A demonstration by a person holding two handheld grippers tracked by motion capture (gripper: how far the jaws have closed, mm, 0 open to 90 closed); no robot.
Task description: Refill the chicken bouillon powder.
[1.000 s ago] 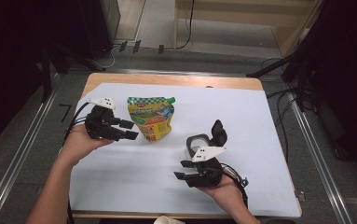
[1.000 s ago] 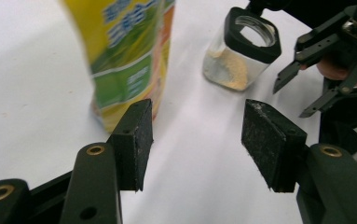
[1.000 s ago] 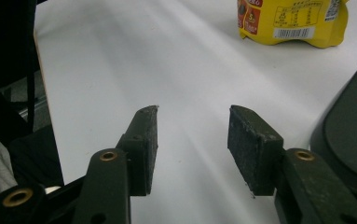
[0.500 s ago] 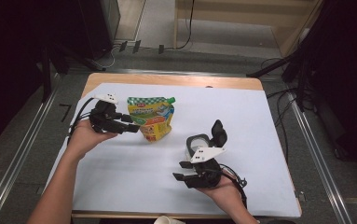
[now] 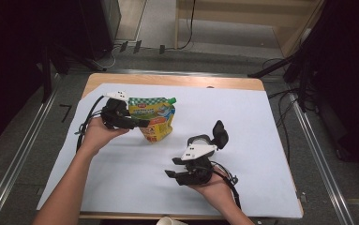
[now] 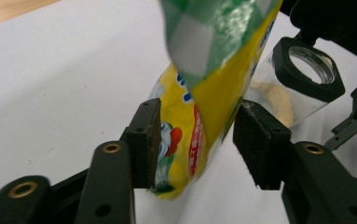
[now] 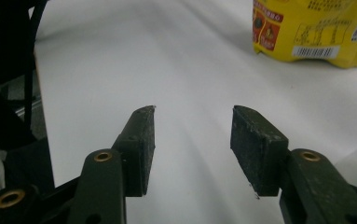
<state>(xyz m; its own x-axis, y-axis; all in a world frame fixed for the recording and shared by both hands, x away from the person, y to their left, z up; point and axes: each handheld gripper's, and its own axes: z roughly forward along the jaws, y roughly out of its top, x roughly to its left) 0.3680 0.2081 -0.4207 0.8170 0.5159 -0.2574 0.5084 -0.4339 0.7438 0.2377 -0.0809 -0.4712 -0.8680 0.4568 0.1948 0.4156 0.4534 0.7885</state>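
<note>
On the left of the high view, the left forearm comes up from the bottom edge and leans toward the far left part of the white sheet (image 5: 261, 122) that covers the table. Its hand holds the left gripper (image 5: 142, 123) about level, pointing to the right at the yellow and green pouch (image 5: 156, 119). The pouch stands upright on the sheet, in its far left part. The jaws have just been closing, and the pouch is between them.

The left gripper view gives what the high view cannot: one pad (image 6: 150, 140) lies against the printed face of the pouch (image 6: 199, 116), while the other pad stands just beside the pouch's edge with a thin gap, so the grip is not yet tight. The top of the pouch is blurred and cut off by the upper edge there. Behind it stands a clear jar (image 6: 302, 79) with a black open lid and some pale powder inside.

To the right in the high view, the jar (image 5: 205, 143) stands near the middle of the sheet, just in front of the right hand. The right gripper (image 5: 170, 174) rests low in the open palm and points to the left. In the right gripper view its jaws are about half open with only bare sheet between them, and the lower part of the pouch (image 7: 311, 32) is seen far off.
</note>
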